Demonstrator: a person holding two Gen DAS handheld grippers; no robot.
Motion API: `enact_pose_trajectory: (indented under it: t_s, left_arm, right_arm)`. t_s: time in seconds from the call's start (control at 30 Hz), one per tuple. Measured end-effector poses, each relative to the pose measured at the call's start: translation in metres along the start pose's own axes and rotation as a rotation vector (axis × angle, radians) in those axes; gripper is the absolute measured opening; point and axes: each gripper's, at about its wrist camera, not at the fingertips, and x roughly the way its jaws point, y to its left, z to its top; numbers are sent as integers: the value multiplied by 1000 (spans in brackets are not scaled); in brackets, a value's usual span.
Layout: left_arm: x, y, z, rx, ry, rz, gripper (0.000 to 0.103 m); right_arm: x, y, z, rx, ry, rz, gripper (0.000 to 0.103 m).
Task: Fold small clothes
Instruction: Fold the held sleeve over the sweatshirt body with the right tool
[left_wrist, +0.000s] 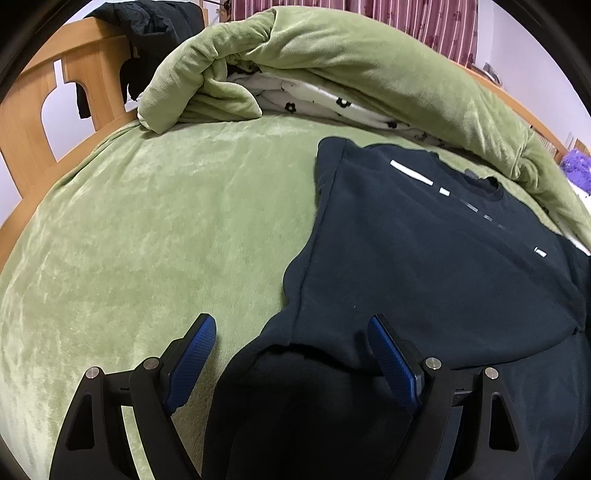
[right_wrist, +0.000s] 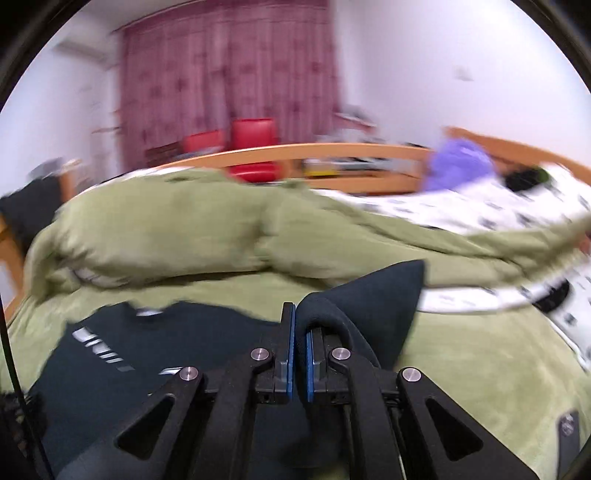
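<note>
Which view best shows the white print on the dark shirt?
The left wrist view: the white print on the dark shirt is sharp and unobstructed. In the right wrist view it is motion-blurred and small.

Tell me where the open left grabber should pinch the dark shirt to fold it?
Probably the cuff end of the sleeve of the dark navy shirt. It lies bunched right between the open left gripper pads, so closing straight down from the near side would likely catch it. The right gripper already pinches a raised fold of the shirt on the other side, above the green blanket.
</note>
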Motion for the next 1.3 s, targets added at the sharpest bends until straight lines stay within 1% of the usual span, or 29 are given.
enact_pose_trajectory:
  t_s: [0.03, 0.07, 0.13, 0.23, 0.3, 0.37, 0.4, 0.43, 0.47, 0.5, 0.57, 0.6, 0.63, 0.67, 0.7, 0.73, 0.8, 0.83, 0.87, 0.9, 0.97, 1.07, 1.13, 1.2, 1.3]
  left_arm:
    - [-1, 1, 1, -5, -3, -3, 83]
    - [-3, 2, 1, -10, -5, -5, 83]
    - [-5, 4, 3, -18, -11, -9, 83]
    - [-8, 5, 3, 0, -32, 8, 83]
    - [-10, 4, 4, 16, -43, 19, 83]
    - [-11, 6, 5, 15, -48, 22, 83]
    - [-11, 7, 6, 5, -43, 14, 83]
    - [-11, 8, 7, -5, -38, 5, 83]
    - [-11, 9, 7, -13, -35, 0, 83]
    - [-10, 10, 7, -19, -32, -4, 83]
    - [-9, 10, 8, -26, -28, -5, 83]
    - [-8, 10, 8, -27, -27, -4, 83]
    - [-8, 10, 8, -29, -26, -3, 83]
    - [-7, 10, 7, -30, -24, -3, 83]
    - [-7, 9, 7, -31, -24, -3, 83]
    - [-7, 9, 7, -31, -24, -1, 83]
    - [-7, 9, 6, -31, -26, 0, 83]
    - [-7, 9, 6, -31, -27, 1, 83]
    - [-6, 9, 6, -31, -25, 1, 83]
    - [-7, 9, 6, -30, -23, -1, 83]
    - [-6, 10, 6, -23, -20, 1, 83]
    - [-6, 12, 9, -5, -31, 13, 83]
    - [-4, 14, 11, -13, -35, 13, 83]
    - [-1, 16, 12, -24, -29, 1, 83]
    - [7, 16, 9, -31, -3, -19, 83]
  right_arm:
    - [2, 17, -3, -19, 8, 22, 5]
    - [9, 45, -12, -52, 27, 55, 5]
    - [24, 92, -35, -112, 73, 95, 5]
    - [55, 140, -76, -170, 167, 132, 5]
    - [75, 161, -102, -196, 237, 129, 5]
    - [90, 168, -123, -202, 299, 108, 7]
    - [96, 168, -132, -202, 323, 101, 9]
    - [97, 169, -138, -199, 336, 99, 16]
    - [98, 166, -143, -190, 359, 111, 20]
    - [94, 161, -143, -174, 373, 141, 27]
    - [80, 152, -138, -153, 379, 171, 33]
    - [72, 147, -134, -152, 375, 180, 40]
    - [58, 137, -129, -152, 352, 184, 46]
    - [48, 129, -125, -153, 324, 170, 50]
    - [40, 121, -123, -150, 290, 150, 57]
    - [26, 104, -118, -135, 242, 121, 61]
    - [15, 73, -111, -95, 203, 67, 62]
    - [14, 61, -108, -82, 199, 36, 64]
    - [15, 44, -106, -61, 198, -19, 65]
    - [18, 31, -105, -38, 201, -52, 65]
    - [29, -3, -107, 54, 230, -77, 65]
    - [51, -42, -115, 197, 269, -59, 65]
    - [67, -55, -119, 245, 291, -23, 65]
    - [83, -61, -122, 268, 312, 4, 65]
    - [107, -66, -127, 323, 355, 88, 65]
